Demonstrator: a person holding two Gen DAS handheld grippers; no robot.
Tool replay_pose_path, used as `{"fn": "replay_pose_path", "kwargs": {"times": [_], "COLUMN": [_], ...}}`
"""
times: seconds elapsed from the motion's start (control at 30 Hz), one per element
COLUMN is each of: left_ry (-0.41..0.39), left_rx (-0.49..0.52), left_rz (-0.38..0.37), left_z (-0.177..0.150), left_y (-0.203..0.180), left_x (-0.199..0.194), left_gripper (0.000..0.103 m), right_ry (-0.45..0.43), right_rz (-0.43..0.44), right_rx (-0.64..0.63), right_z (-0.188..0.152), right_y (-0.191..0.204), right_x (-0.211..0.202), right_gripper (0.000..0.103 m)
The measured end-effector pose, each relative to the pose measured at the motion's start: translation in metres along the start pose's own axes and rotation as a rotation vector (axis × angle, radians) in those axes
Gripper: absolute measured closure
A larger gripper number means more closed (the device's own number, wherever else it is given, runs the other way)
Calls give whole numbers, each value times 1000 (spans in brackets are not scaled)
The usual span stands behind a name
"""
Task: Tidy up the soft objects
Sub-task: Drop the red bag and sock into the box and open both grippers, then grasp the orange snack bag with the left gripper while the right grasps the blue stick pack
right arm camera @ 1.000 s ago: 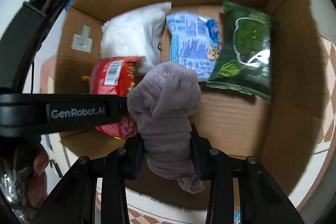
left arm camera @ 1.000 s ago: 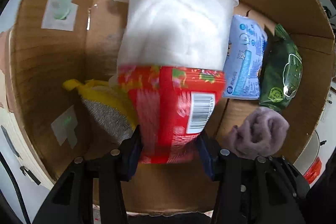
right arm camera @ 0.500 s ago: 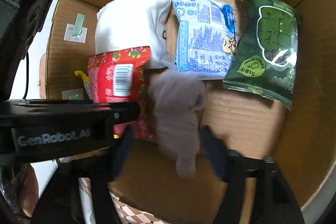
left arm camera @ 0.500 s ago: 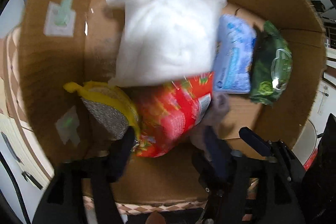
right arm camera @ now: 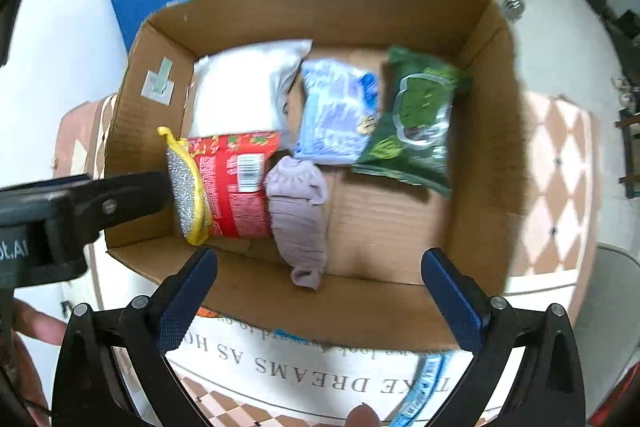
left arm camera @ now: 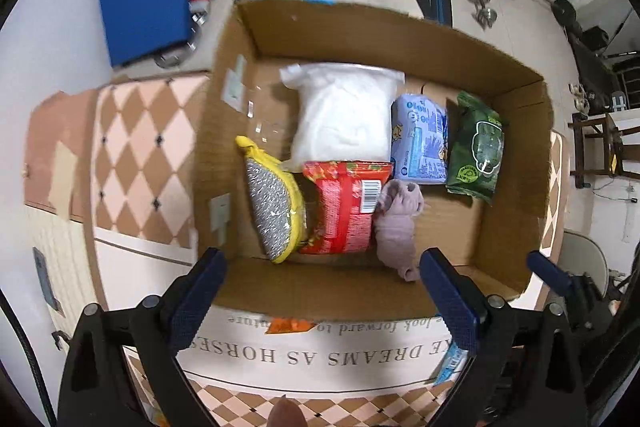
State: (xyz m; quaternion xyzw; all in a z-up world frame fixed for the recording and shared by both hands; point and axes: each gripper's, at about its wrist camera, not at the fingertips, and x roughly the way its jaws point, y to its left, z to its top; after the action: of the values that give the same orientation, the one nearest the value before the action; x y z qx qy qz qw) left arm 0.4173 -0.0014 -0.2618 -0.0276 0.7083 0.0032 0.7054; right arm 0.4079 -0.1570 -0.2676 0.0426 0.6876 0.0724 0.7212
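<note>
Now, left wrist view: the left gripper (left arm camera: 320, 291) stands wide open and empty above the near wall of the open brown cardboard box (left arm camera: 516, 187), whereas a second ago it was clamped on the red plastic snack packet (left arm camera: 346, 207) low inside the box. That packet now lies on the box floor, touching the yellow-edged silver scouring pad (left arm camera: 274, 207) on one side and the crumpled mauve fabric sock (left arm camera: 398, 223) on the other. Behind them lie the white soft plastic-wrapped pack (left arm camera: 344, 119), the pale blue tissue packet (left arm camera: 420, 139) and the dark green wipes packet (left arm camera: 476, 147), side by side along the far half. Right wrist view: the right gripper (right arm camera: 320, 291) is likewise open with nothing between its fingers, pulled back over the box rim; a second ago it held the sock, which now rests beside the red packet with its toe end toward the near wall. The left gripper's black body shows at the left edge. Judgement: both releases are done, six soft items sit in the box, and bare cardboard remains at the near right for more.
</note>
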Motion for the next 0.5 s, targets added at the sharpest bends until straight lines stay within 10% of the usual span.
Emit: {"fn": "replay_pose_path", "kwargs": {"times": [0.5], "left_ry": [-183], "left_rx": [77], "left_rz": [194], "left_z": [-92], "left_y": [20], "left_x": [-15], "left_gripper": [4], "right_ry": [-147], "right_rz": [-50], "right_rx": [48], "right_z": [-91], "right_y": [-13], "right_x": [-60], "right_gripper": [0]}}
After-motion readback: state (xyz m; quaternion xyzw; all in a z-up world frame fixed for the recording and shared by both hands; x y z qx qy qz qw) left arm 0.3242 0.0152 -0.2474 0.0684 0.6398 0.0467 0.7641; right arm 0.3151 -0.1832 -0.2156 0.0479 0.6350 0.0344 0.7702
